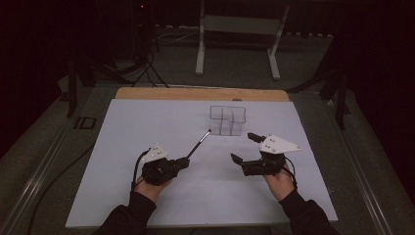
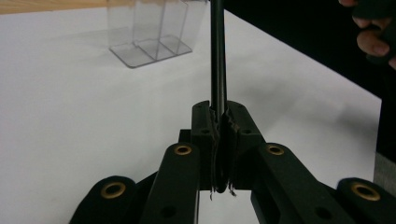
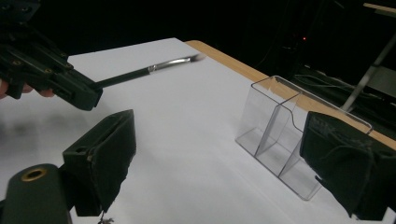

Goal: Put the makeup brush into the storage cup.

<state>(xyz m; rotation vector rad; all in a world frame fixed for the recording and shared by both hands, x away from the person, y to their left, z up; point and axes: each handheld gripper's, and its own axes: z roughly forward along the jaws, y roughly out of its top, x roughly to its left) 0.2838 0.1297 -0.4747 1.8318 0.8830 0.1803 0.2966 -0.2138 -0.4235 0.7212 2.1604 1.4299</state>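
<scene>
Dark room all around, and a big white table sits in the middle with a wooden edge at its far side. On it, toward twelve o'clock, stands a clear plastic box with little walls inside. At about seven o'clock from the box, the left gripper clamps its jaws tight on the dark handle of a thin brush. The brush is up off the table, and its tip points at the box, stopping just beside it. At five o'clock from the box, the right gripper has its jaws spread wide with nothing in them.
</scene>
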